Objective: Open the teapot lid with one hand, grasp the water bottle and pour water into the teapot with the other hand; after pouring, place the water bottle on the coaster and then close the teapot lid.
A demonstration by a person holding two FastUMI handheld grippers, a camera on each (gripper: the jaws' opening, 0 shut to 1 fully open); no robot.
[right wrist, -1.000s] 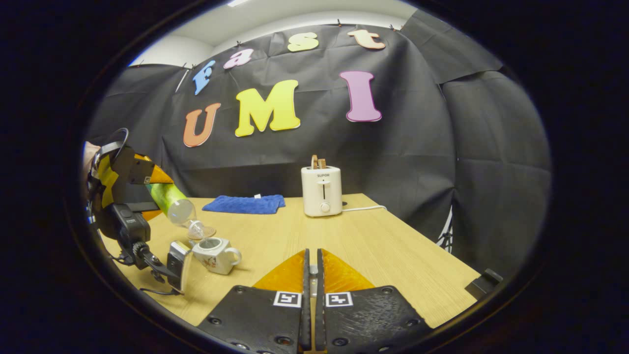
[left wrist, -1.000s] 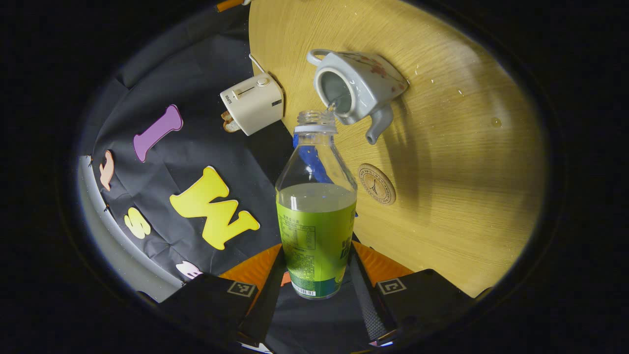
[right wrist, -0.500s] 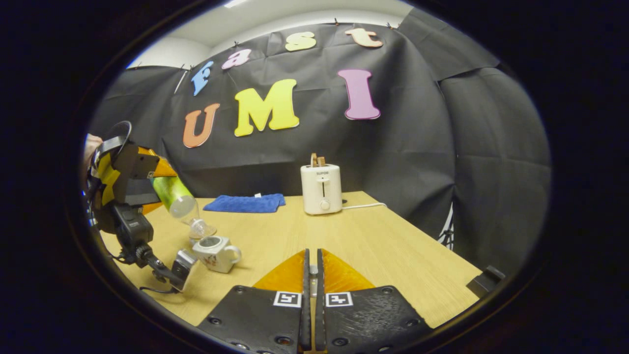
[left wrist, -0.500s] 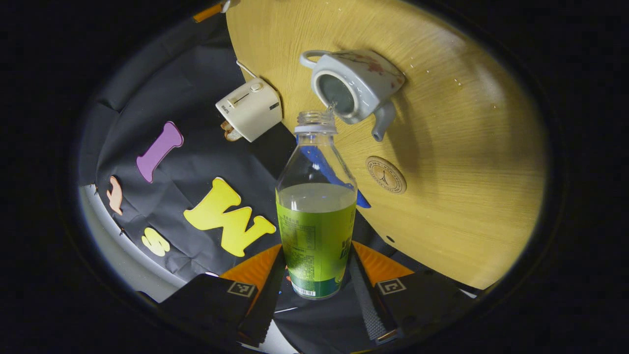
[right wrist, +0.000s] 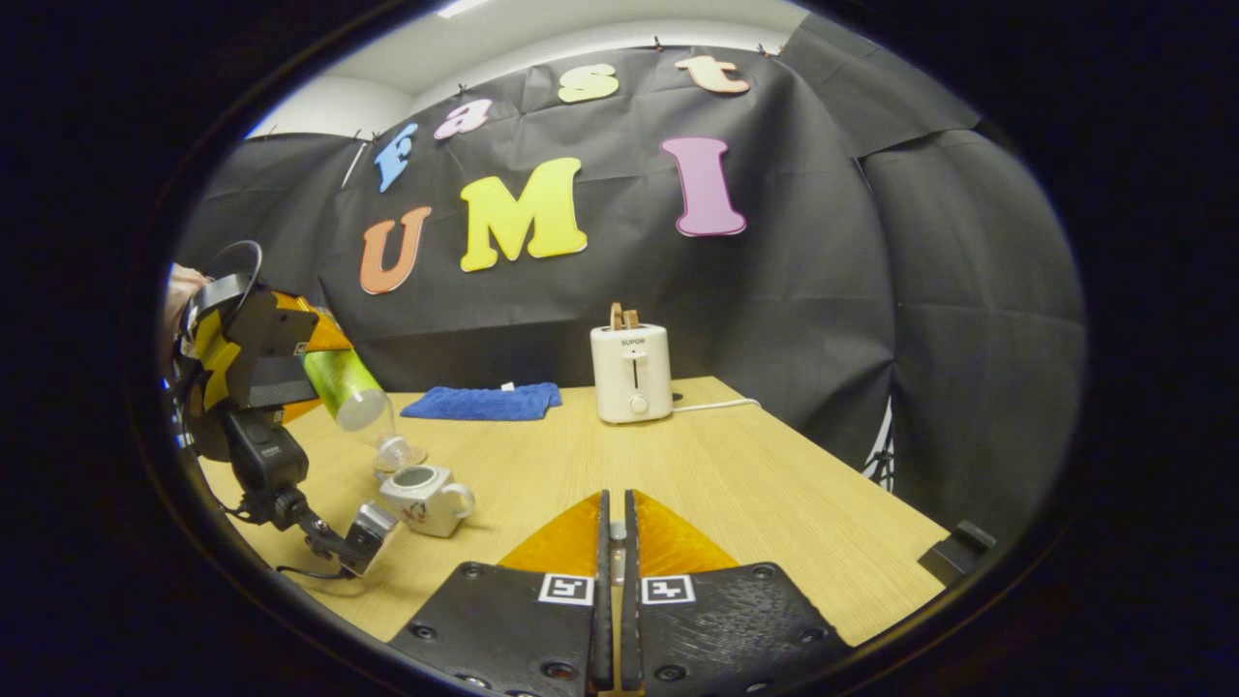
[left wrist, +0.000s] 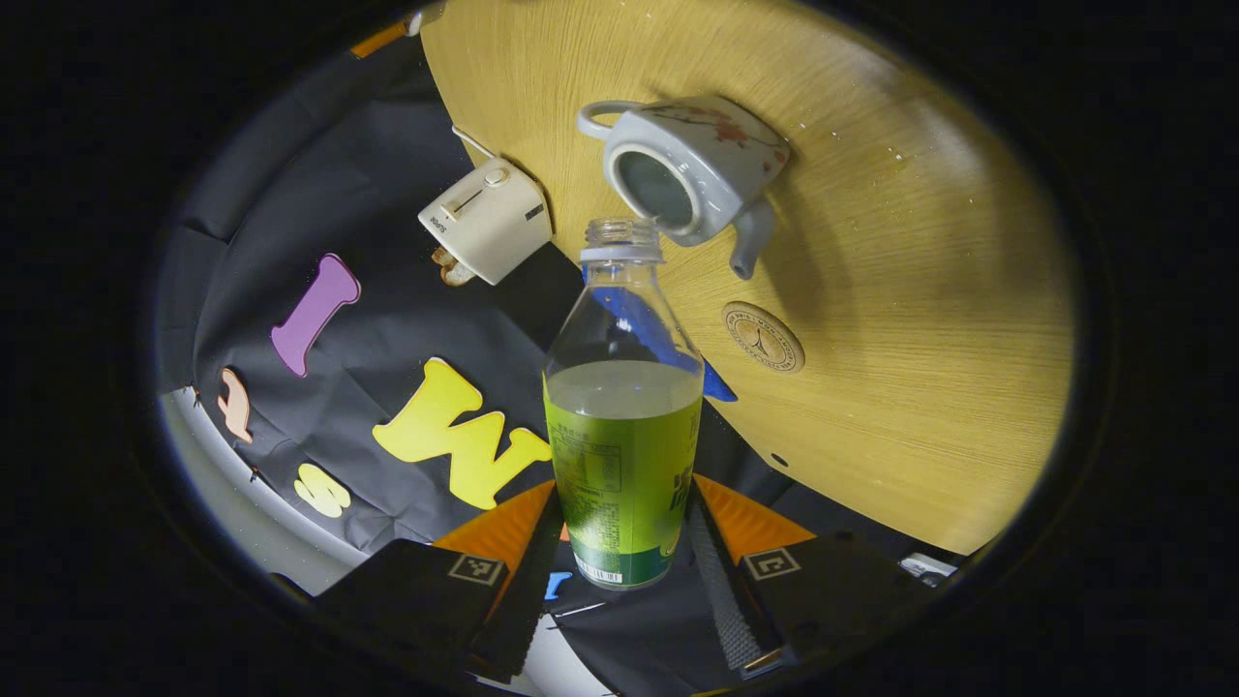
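Steeply tilted water bottle, open neck down toward teapot mouth.

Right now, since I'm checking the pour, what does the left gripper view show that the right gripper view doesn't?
Left gripper view: the left claw shut on the water bottle close up, its water level, and, from above, the open mouth of the teapot. Right gripper view: the right claw, shut, and the bottle from the side, tilted neck down over the teapot. Both: teapot, bottle, toaster, wooden table.
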